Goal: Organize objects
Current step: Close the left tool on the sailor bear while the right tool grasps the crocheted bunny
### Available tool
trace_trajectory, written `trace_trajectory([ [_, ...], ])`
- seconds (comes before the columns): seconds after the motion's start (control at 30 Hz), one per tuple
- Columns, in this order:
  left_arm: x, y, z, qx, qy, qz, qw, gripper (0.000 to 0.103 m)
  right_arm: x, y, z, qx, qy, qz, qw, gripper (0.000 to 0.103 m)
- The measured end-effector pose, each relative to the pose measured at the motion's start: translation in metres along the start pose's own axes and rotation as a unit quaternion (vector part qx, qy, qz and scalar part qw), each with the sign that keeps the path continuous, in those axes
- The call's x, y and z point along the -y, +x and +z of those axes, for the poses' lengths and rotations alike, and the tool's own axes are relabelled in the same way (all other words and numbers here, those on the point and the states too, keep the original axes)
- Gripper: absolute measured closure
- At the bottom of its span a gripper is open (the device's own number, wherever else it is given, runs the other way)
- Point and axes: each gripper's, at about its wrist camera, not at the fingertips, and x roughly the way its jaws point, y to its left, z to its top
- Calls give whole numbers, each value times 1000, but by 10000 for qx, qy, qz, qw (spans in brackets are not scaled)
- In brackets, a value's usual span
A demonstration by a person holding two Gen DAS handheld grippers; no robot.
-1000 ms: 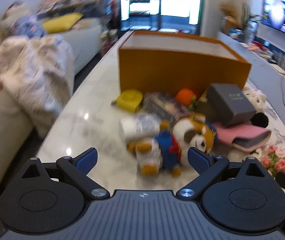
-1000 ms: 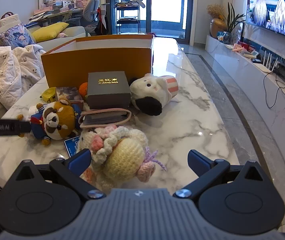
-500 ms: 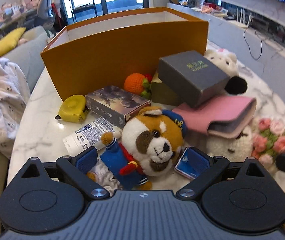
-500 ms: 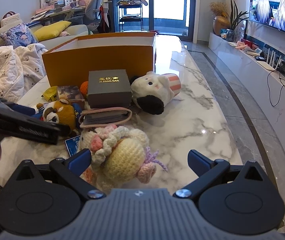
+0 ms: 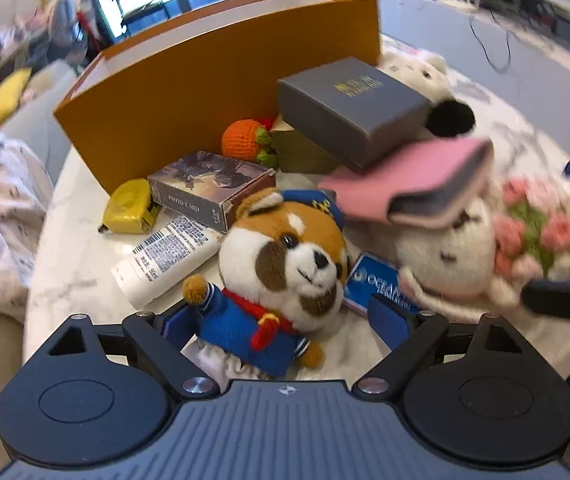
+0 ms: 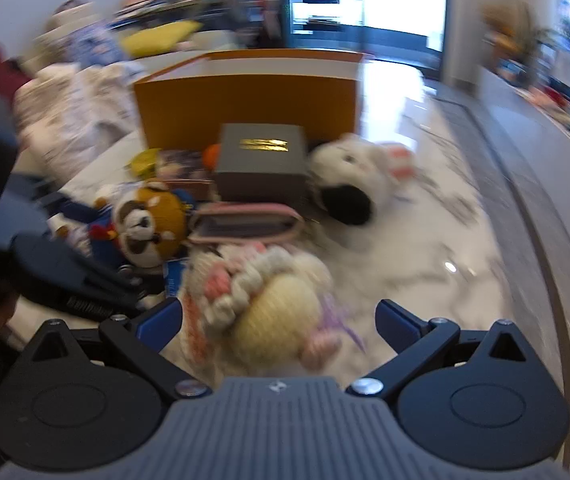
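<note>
I am bringing the left tongs [image 5: 285, 322] down around the sailor plush [image 5: 281, 264], which a moment ago was lying further ahead of them; the fingers are now spread wide on either side of its blue body, not yet closing. The right tongs [image 6: 279, 320], equally released, are swinging in over the crocheted doll [image 6: 269, 312], and that view has gone blurry with the motion. Both toys are lying on the tabletop [image 5: 77, 248] in front of the orange box [image 5: 213, 92], so I am judging that two pickups are about to begin.
</note>
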Motion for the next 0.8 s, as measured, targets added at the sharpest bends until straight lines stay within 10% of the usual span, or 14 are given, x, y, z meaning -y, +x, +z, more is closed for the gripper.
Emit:
trace_trajectory([
  [0.8, -19, 7, -2, -49, -619, -343, 9975, 28, -6, 43, 4, -567, -397, 490, 9964, 29],
])
